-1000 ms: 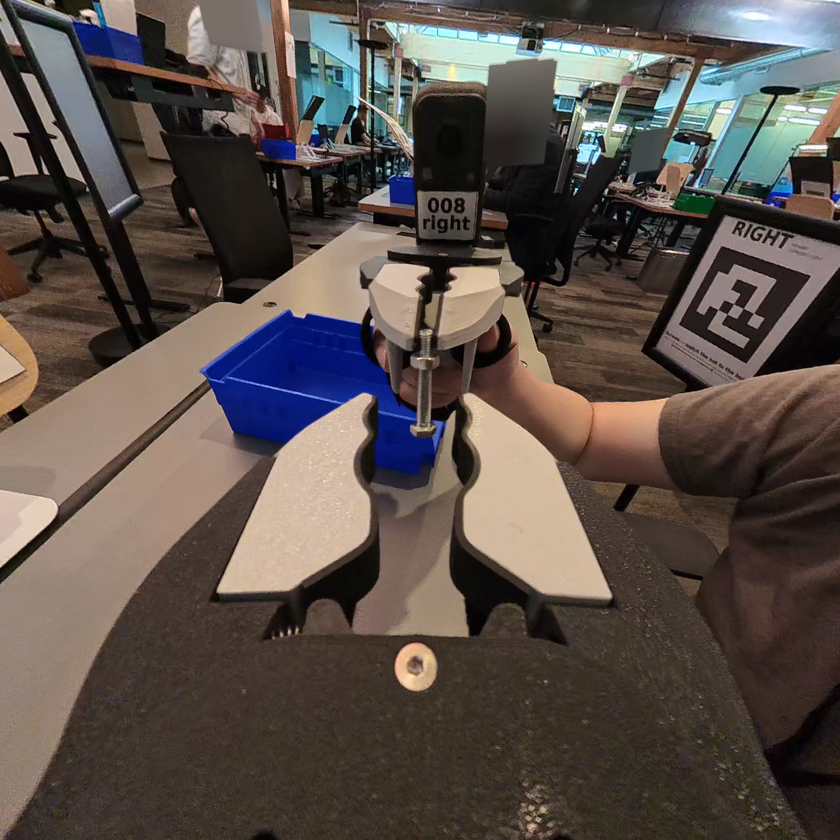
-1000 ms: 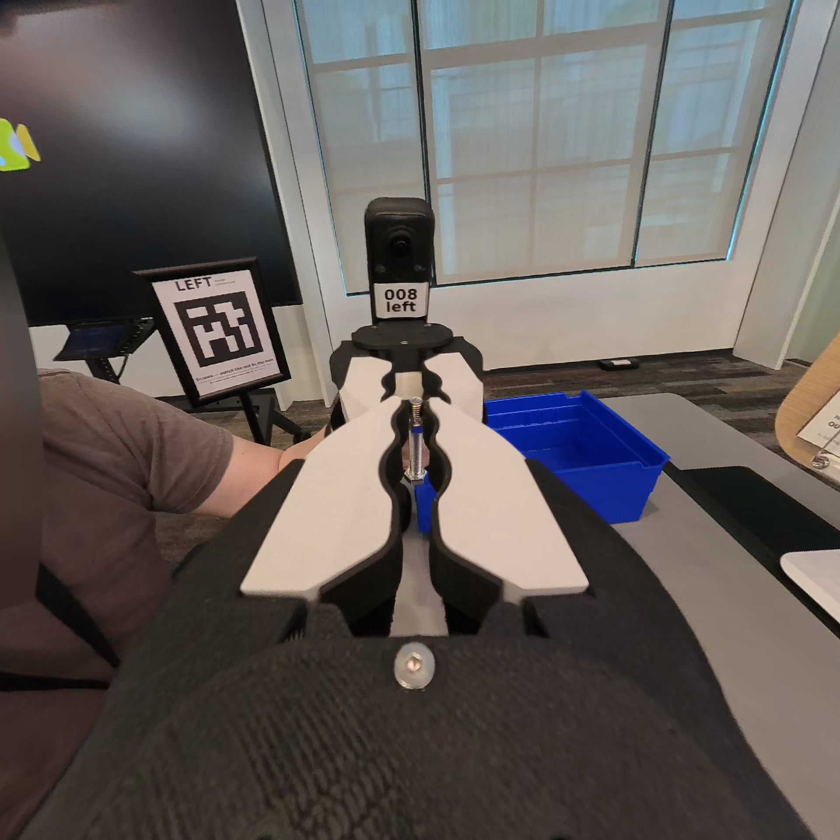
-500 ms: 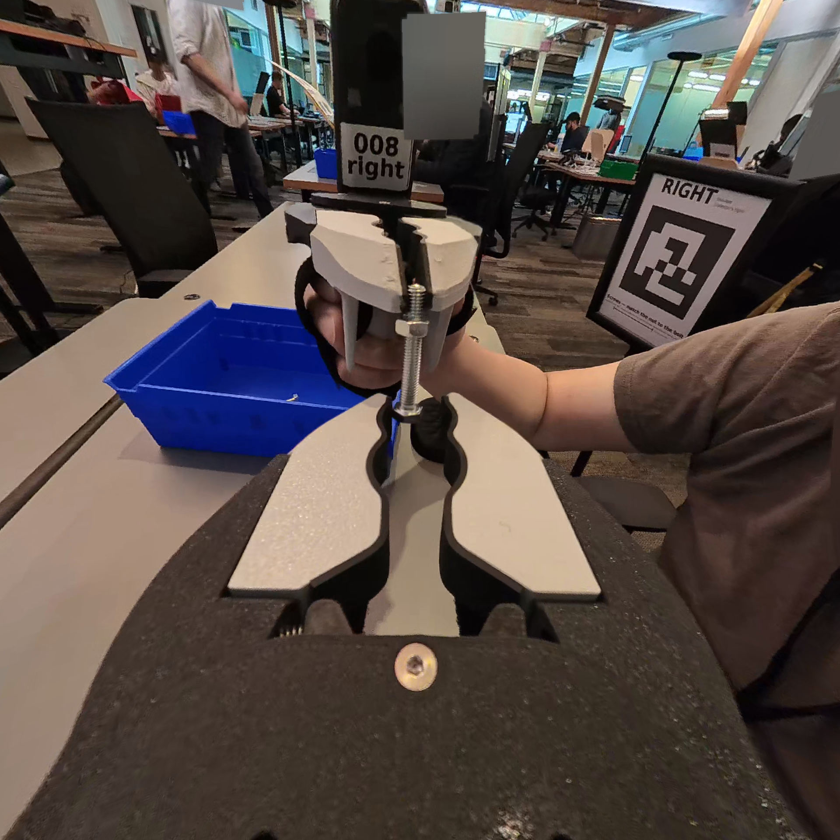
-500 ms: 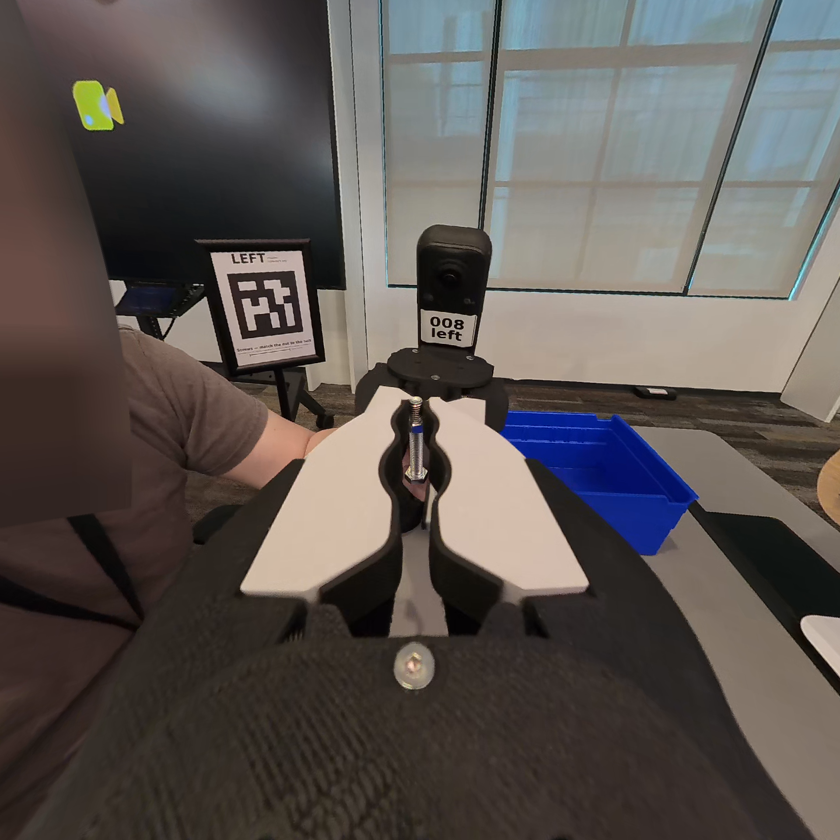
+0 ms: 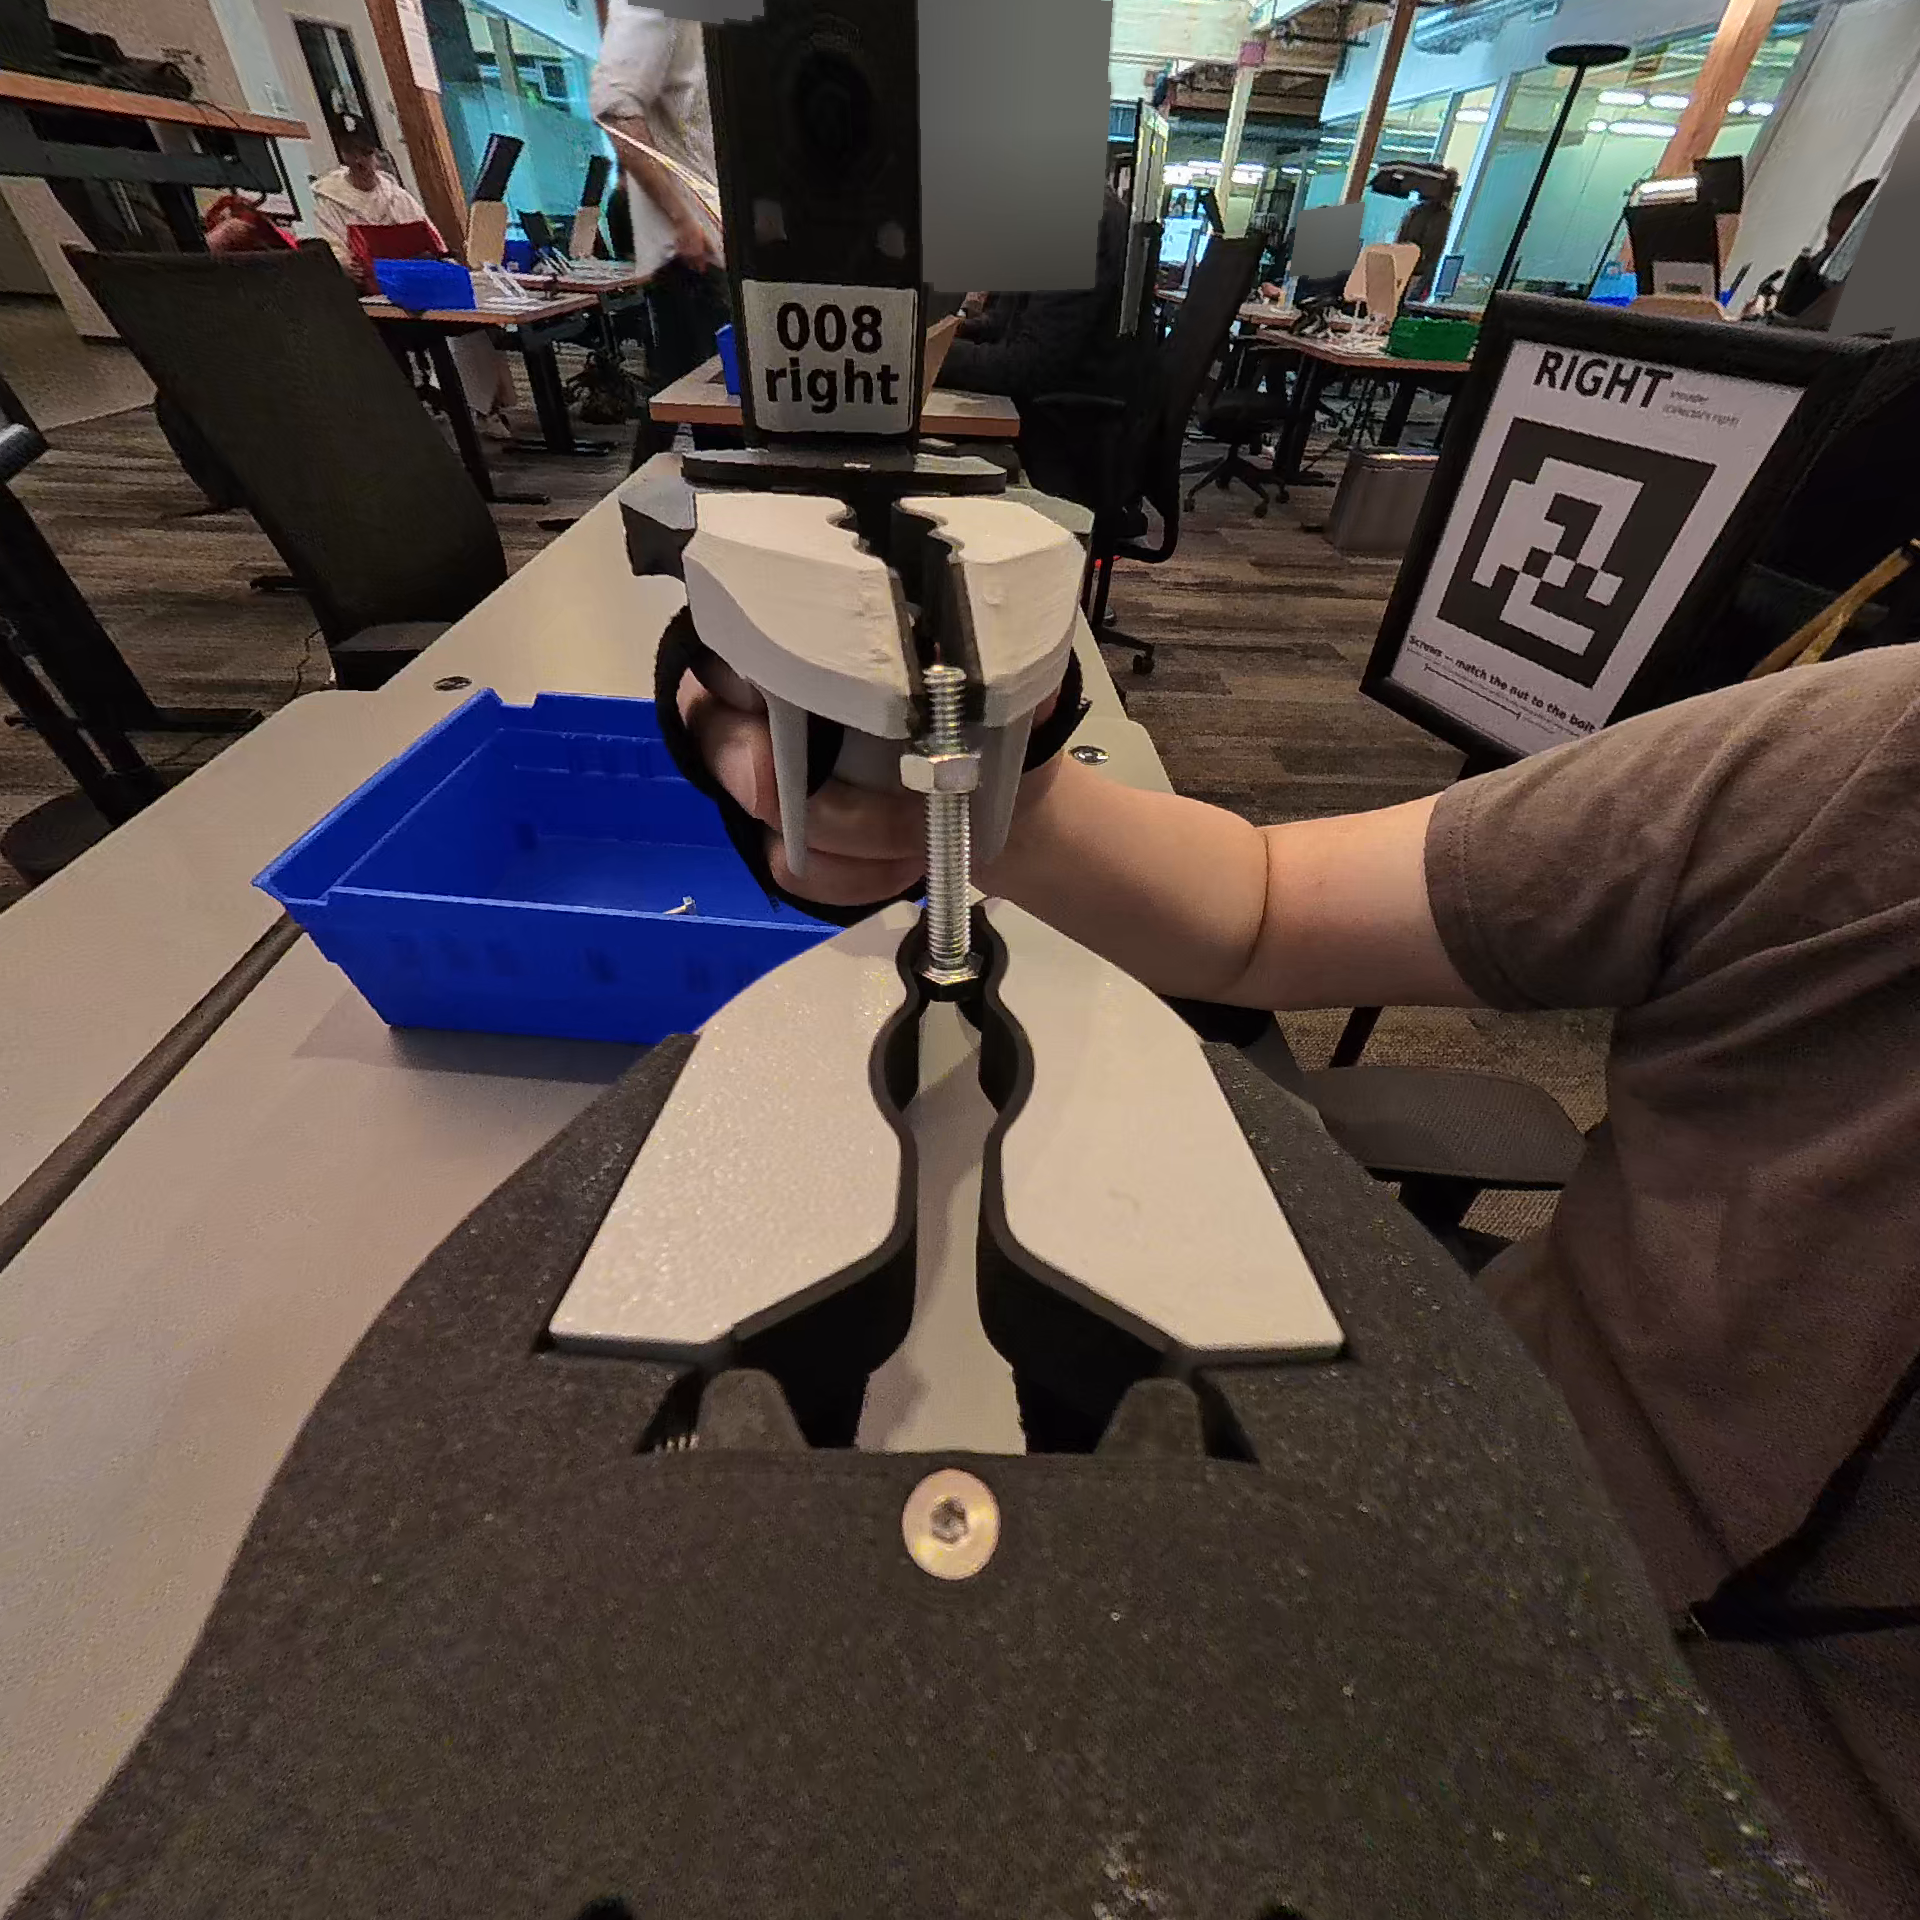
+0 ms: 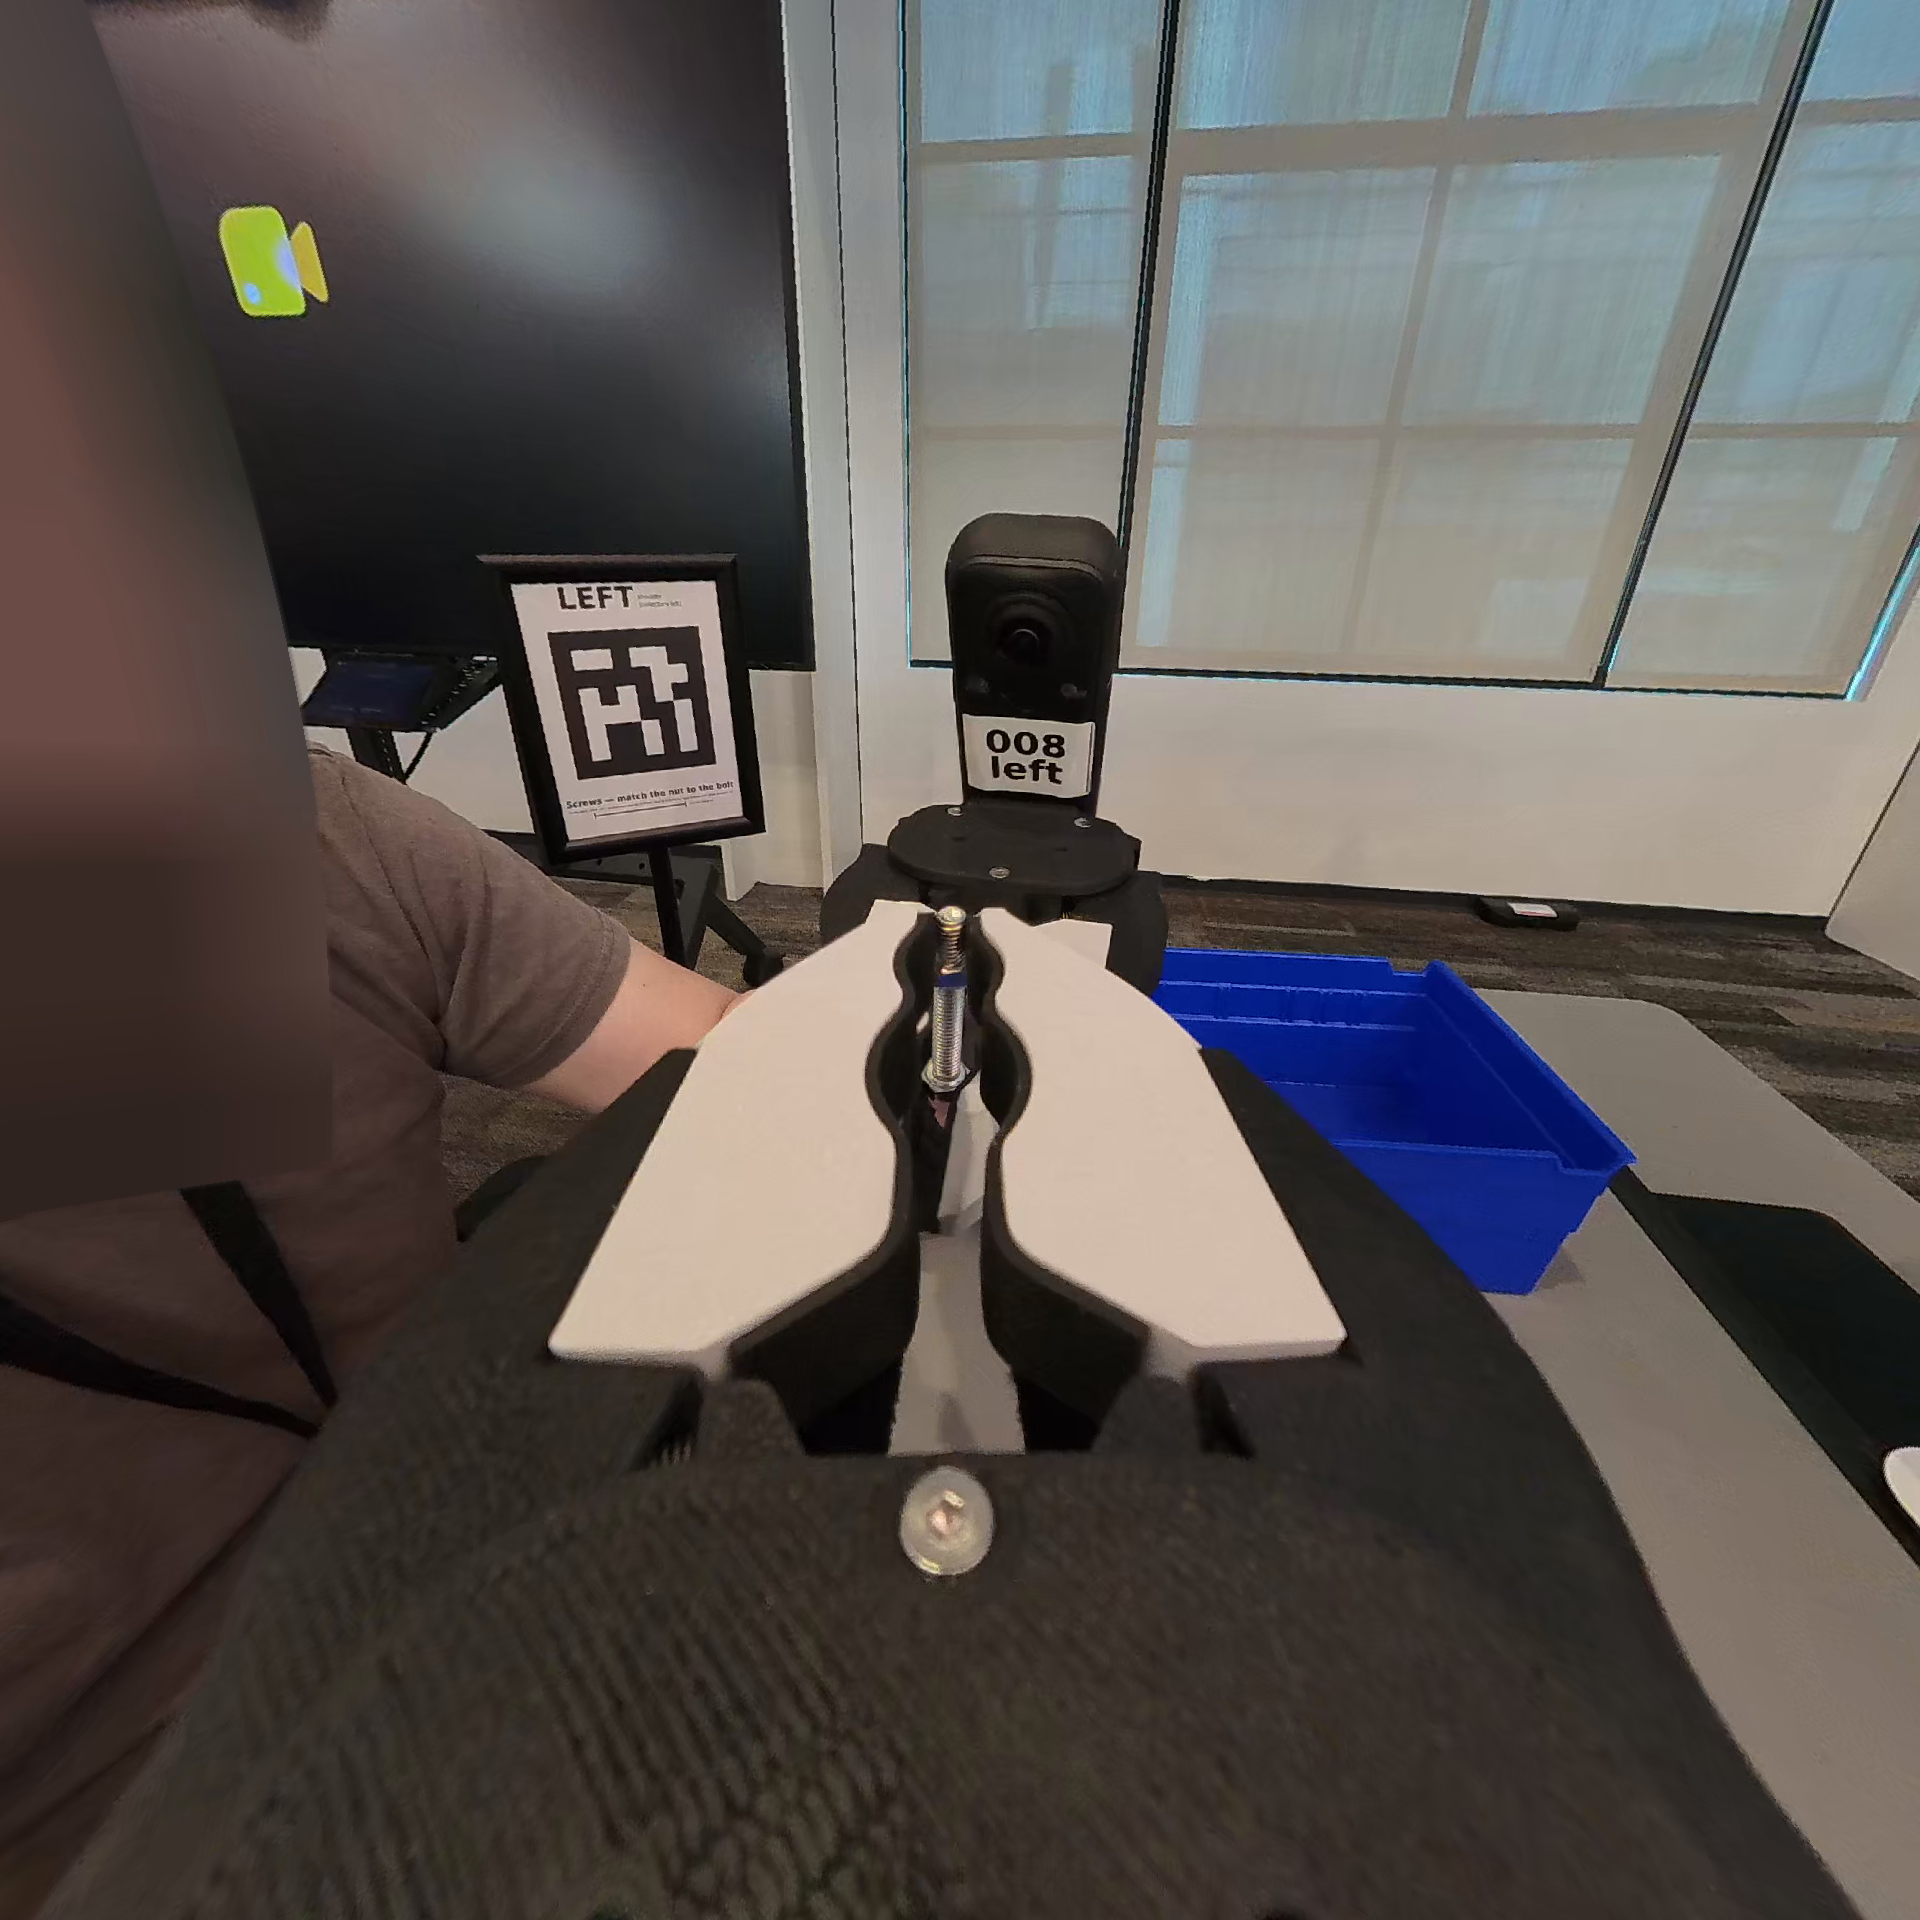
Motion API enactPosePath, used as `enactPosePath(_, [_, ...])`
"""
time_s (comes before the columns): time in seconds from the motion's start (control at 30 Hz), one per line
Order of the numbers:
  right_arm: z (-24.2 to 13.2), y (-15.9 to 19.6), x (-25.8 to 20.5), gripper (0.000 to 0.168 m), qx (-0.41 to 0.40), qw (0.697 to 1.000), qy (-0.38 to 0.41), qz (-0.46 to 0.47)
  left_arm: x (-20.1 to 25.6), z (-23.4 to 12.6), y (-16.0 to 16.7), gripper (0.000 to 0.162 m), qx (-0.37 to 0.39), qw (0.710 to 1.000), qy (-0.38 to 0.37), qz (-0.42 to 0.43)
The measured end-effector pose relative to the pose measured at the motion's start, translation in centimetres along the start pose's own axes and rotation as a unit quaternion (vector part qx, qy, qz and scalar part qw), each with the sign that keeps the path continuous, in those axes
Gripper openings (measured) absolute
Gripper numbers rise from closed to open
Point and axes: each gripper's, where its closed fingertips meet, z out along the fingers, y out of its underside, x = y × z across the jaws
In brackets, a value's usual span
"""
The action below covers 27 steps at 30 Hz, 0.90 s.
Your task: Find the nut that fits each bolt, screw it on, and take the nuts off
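Holding a bolt [image 5: 948, 831] in mid-air above the bench [image 5: 208, 1195], beside the blue bin [image 5: 540, 883]: right tongs [image 5: 940, 665] closing on the threaded end, left tongs [image 5: 948, 971] closing around the hex head. Carrying one nut [image 5: 938, 772] on the shank near the right tongs; removing it apparently remaining. Running lengthwise between the two tongs, head pointing toward the left.

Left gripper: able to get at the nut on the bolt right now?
Probably not yet: the left gripper is shut on the bolt's hex end; the nut sits further along bare thread, close under the right gripper.
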Motion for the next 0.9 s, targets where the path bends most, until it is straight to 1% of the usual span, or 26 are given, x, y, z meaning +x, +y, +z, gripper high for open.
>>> enactPosePath(0.07, [0.00,0.00,-0.05,0.006,-0.001,1.000,0.000,-0.003,0.09,0.01,0.02,0.007,-0.002,1.000,0.002,0.000])
enactPosePath(0.27, [-0.01,0.01,-0.11,0.006,0.000,1.000,-0.003,-0.006,0.02,0.06,0.01,0.005,0.000,1.000,0.001,0.002])
enactPosePath(0.47, [-0.06,-0.03,-0.09,0.006,0.003,1.000,-0.002,-0.010,-0.31,0.11,0.07,0.005,-0.009,1.000,-0.022,0.018])
enactPosePath(0.77, [-0.05,0.04,-0.05,0.006,0.000,1.000,0.006,-0.026,-0.41,0.07,0.10,0.005,-0.009,1.000,-0.025,0.014])
enactPosePath(0.8, [-0.06,0.03,-0.04,0.007,-0.001,1.000,0.006,-0.026,-0.52,0.04,0.08,0.006,-0.008,0.999,-0.028,0.016])
enactPosePath(0.87, [-0.19,-0.04,0.01,0.006,-0.001,1.000,0.006,-0.025,-0.73,-0.01,0.08,0.015,-0.009,0.999,-0.036,0.016])
enactPosePath(0.9, [-0.29,-0.05,0.06,0.006,-0.002,1.000,0.007,-0.024,-0.76,-0.06,0.02,0.017,-0.008,0.999,-0.037,0.016])
